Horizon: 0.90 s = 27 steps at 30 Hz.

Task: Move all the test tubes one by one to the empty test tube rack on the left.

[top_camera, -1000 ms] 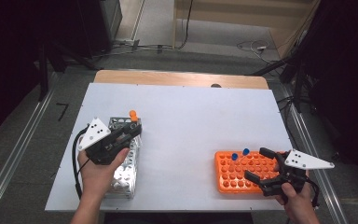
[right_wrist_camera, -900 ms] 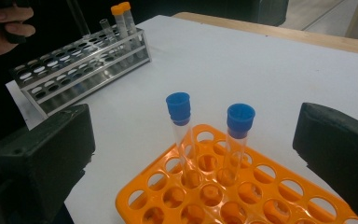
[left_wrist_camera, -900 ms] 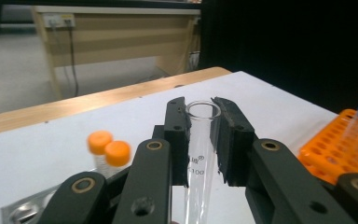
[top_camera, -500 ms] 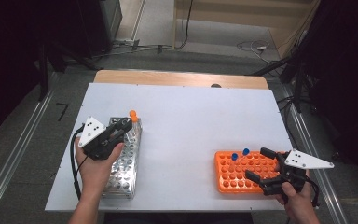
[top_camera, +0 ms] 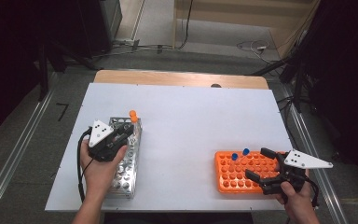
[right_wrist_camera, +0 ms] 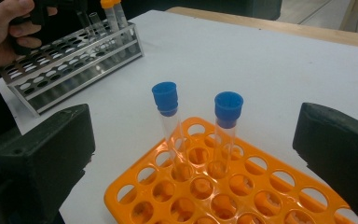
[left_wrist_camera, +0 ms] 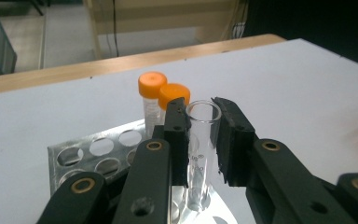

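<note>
Left claw [left_wrist_camera: 200, 135] clamped on open glass tube [left_wrist_camera: 201, 140] over metal rack [top_camera: 127, 154] at 9 o'clock of surface [top_camera: 191, 116]; keep tube vertical, centre over hole, lower slow; right claw [top_camera: 261, 173] open by orange rack [top_camera: 228, 175].

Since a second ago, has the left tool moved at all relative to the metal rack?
Yes. In the high view the left tool has slid toward the metal rack's far end, nearer the orange-capped tubes, with its clear tube clamped.

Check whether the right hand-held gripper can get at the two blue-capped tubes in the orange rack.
Probably yes: the right hand-held gripper stands open over the orange rack, with the blue-capped tubes directly ahead and unobstructed.
</note>
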Each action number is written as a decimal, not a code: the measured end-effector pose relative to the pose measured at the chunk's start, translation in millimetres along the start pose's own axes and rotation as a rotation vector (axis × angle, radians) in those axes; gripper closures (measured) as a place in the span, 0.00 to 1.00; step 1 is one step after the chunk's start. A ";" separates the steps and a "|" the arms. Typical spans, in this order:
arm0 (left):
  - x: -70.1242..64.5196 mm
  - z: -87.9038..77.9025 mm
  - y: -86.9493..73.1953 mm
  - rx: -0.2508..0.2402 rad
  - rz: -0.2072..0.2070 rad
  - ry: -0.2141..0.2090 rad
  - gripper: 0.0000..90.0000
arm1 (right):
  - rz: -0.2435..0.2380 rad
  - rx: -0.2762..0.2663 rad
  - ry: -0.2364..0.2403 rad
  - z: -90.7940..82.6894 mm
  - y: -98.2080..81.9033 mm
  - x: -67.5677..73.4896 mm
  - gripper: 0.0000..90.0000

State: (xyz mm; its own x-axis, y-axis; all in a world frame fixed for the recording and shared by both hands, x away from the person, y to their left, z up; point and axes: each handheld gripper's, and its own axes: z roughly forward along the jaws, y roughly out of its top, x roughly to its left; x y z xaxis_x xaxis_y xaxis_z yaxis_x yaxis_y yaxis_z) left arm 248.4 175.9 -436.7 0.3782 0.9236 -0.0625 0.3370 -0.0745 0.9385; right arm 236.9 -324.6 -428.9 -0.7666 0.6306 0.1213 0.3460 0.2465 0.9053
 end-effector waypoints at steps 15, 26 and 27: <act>-3.0 6.9 -1.9 0.127 0.003 -0.005 0.83 | 0.004 0.011 -0.012 3.5 -2.0 -1.4 0.00; -1.4 -0.4 1.0 0.059 -0.049 -0.090 0.53 | 0.032 0.026 -0.011 9.2 -4.1 -6.7 0.00; -2.5 -0.9 1.7 0.060 -0.051 -0.101 0.49 | 0.036 0.026 -0.009 10.4 -4.5 -7.8 0.00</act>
State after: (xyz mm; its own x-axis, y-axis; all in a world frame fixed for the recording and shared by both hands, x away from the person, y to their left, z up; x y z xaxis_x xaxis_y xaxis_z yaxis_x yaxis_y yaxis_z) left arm 247.3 173.7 -434.6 0.4435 0.8843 -0.1461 0.4074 -0.0537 0.9117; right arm 246.9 -322.9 -438.1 -0.7486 0.6460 0.1493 0.3872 0.2431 0.8894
